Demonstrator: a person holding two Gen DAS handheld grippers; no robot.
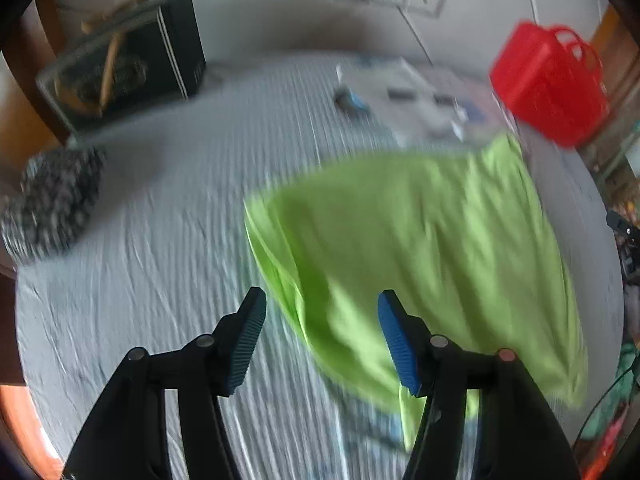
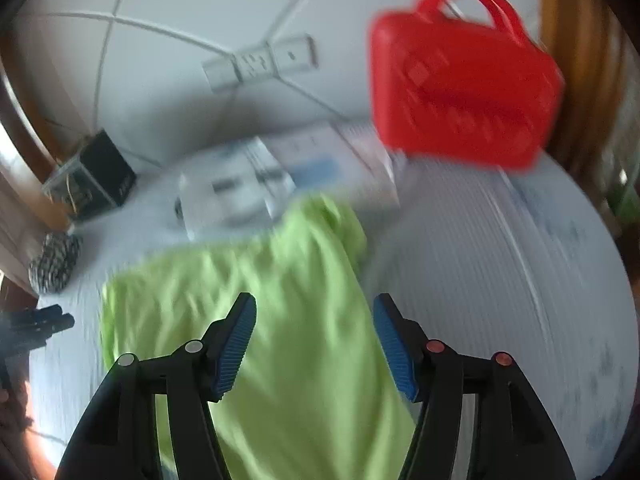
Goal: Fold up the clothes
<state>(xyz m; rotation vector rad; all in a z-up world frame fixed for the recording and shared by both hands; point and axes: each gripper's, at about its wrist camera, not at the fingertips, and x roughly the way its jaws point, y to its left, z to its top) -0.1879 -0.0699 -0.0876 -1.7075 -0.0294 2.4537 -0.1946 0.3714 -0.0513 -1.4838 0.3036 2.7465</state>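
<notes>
Two claws, both spread and gripping nothing, hang above the lime-green garment [image 2: 280,312] lying flat on the bed [image 1: 140,240]. Its long axis runs away from the right claw [image 2: 314,336], directly beneath; the left claw [image 1: 322,332] straddles only its left edge, so I'd judge right nearer.

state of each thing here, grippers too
left gripper: open, holding nothing
right gripper: open, holding nothing
green garment: spread on the bed, wrinkled, not gripped
red basket: upright, handles up
patterned cloth: bunched at bed edge
</notes>
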